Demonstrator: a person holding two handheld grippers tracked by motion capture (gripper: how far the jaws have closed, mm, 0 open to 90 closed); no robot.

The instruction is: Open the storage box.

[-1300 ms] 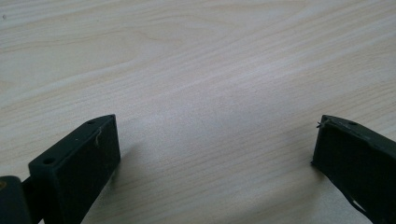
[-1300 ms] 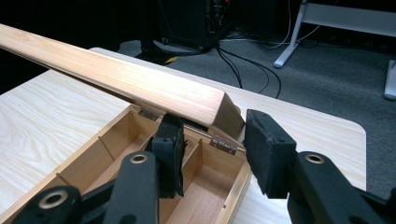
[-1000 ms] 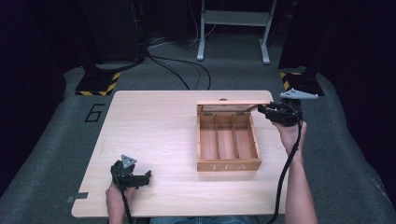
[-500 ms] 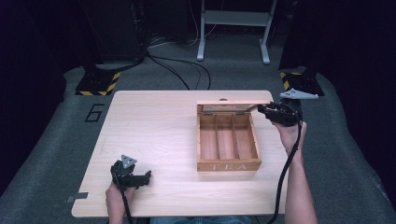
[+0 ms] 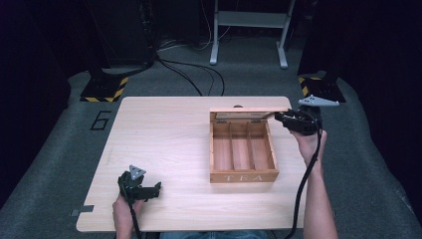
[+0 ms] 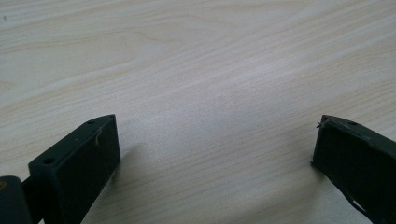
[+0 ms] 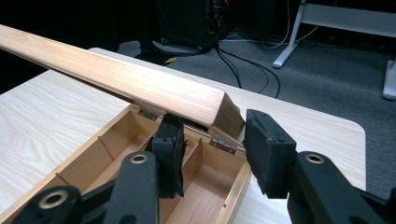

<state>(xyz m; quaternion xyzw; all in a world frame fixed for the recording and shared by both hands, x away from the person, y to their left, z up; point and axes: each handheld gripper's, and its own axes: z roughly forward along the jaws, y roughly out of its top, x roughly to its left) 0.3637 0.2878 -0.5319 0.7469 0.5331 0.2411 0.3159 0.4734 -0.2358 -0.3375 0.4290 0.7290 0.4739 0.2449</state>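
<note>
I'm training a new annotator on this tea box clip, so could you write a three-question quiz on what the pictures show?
1. True or false: the lid of the tea box lies flat and closed.
2. Which gripper grips the lid: A) the left gripper, B) the right gripper, C) both?
3. How many compartments does the box have, and what is in them?

Key
1. False: the lid stands raised on its hinges at the far side.
2. B: its jaws are clamped on the lid's end corner; the left gripper rests open on the table, away from the box.
3. Three, and all are empty.
</note>
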